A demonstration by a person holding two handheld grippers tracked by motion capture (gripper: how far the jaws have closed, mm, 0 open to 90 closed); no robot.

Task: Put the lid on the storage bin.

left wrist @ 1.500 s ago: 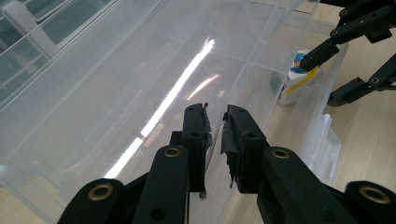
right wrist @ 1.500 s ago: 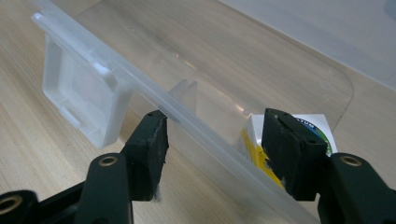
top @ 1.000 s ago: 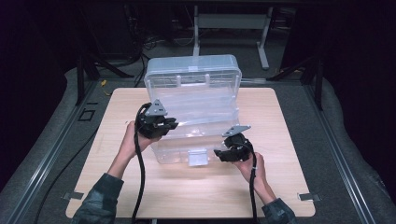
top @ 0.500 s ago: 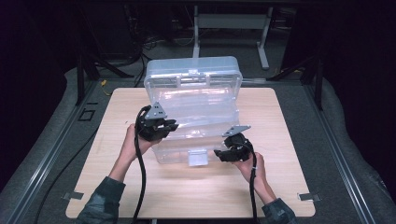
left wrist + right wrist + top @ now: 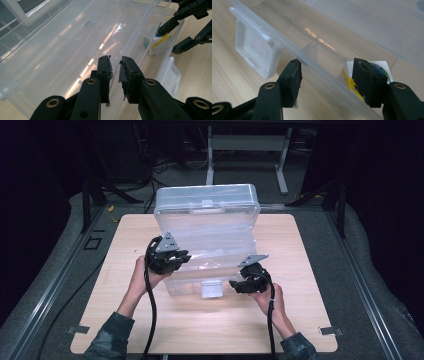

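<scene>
— Sleeves at the bottom edge of the high view, then hands?

— Yes. Left hand (image 5: 141, 276) lower left of centre, right hand (image 5: 270, 301) lower right, both over the pale wooden bench (image 5: 150, 330).

— Grippers?

— Left gripper (image 5: 183, 258) at the left edge of a raised lid (image 5: 207, 220). Right gripper (image 5: 235, 284) low at the front of a clear plastic box (image 5: 186, 287), just right of a white latch (image 5: 211, 290).

— State of the left fingers?

— In the left gripper view, fingers (image 5: 105, 72) drawn nearly together, closed on the thin clear edge of the lid, only a sliver of gap left.

— And the right?

— Spread wide in the right gripper view. Fingers (image 5: 292, 75) straddling the front wall of the box, one outside over the bench, one inside, rim running between without clear contact. Latch hanging off the rim at upper left. White label (image 5: 382, 66) with yellow and green print behind the inner finger, text too small to read.

— Place of the box?

— Centre of the bench, base flat, lid tilted up and back toward the upper middle of the high view.

— Farther back?

— Grey floor (image 5: 60, 270) around the bench, a white metal frame (image 5: 245, 142) at the top, dark beyond.
</scene>
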